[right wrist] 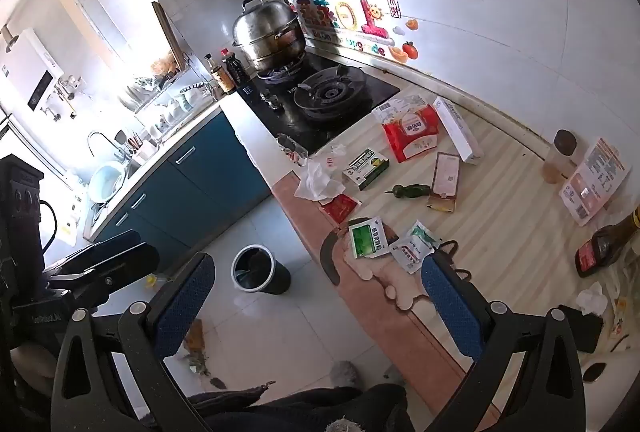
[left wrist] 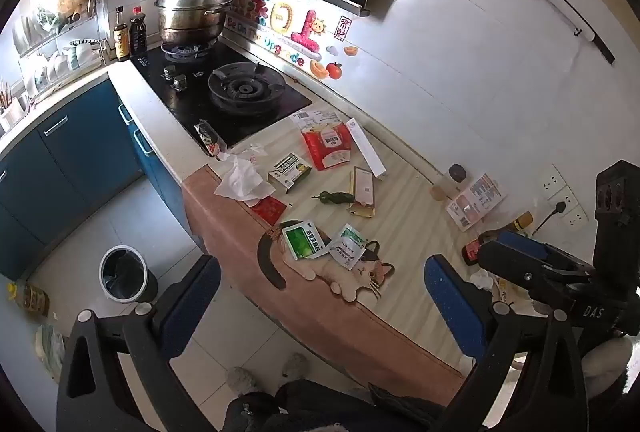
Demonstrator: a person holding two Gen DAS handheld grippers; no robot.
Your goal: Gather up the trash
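Both grippers tilt steeply down over the counter's near edge, left gripper (left wrist: 316, 304) and right gripper (right wrist: 316, 302) spread wide with nothing between their pads. Trash litters the counter (left wrist: 404, 232): crumpled tissue (left wrist: 240, 182), green sachet (left wrist: 303, 241), red packet (left wrist: 330, 148), possibly a pepper (left wrist: 334, 198). The bin (left wrist: 124, 274) stands on the floor, with the counter's edge between it and the litter.

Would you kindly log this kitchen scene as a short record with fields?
setting: kitchen counter beside a gas hob
trash on counter: crumpled tissue, green sachet, white sachet, red packet, green medicine box
other items: green pepper, steamer pot
bin: on the floor, beside the counter
left gripper: open, empty
right gripper: open, empty
progress: nothing picked up yet
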